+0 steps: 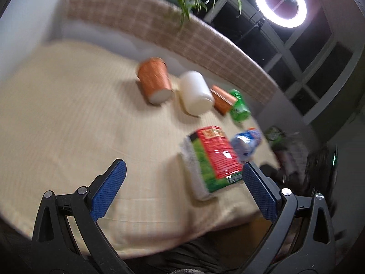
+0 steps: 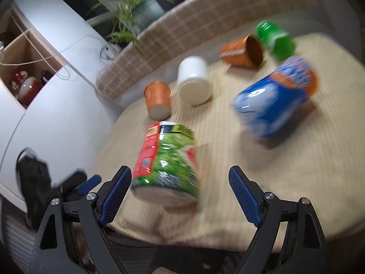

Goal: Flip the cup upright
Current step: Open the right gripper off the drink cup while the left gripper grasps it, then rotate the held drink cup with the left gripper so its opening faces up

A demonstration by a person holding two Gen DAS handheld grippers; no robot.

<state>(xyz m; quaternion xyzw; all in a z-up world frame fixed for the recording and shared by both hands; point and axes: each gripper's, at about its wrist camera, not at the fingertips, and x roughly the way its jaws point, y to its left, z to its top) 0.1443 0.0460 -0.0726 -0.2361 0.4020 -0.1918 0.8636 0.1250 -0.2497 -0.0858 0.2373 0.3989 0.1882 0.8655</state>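
Both grippers, left (image 1: 183,187) and right (image 2: 180,188), fingers wide, empty; green cup (image 2: 165,162) nearest, inverted on soft cloth (image 2: 285,182). Risk: crowded cups, blur; a bump topples the blue cup (image 2: 276,98).

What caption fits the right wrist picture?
Open right gripper nears green-and-red cup standing upside down among other cups.

Colours on the pale yellow ribbed cloth (image 2: 285,159)

Two orange paper cups (image 2: 158,101) (image 2: 243,52), a plain white cup (image 2: 194,82), a bright green cup (image 2: 276,38), a blue cup with an orange band (image 2: 276,100) and a red-and-green printed cup (image 2: 166,164) lie on it; a tan plaid cushion (image 2: 182,36) lines the far edge; both grippers' black fingers carry blue dimpled pads (image 1: 107,191) (image 2: 117,193).
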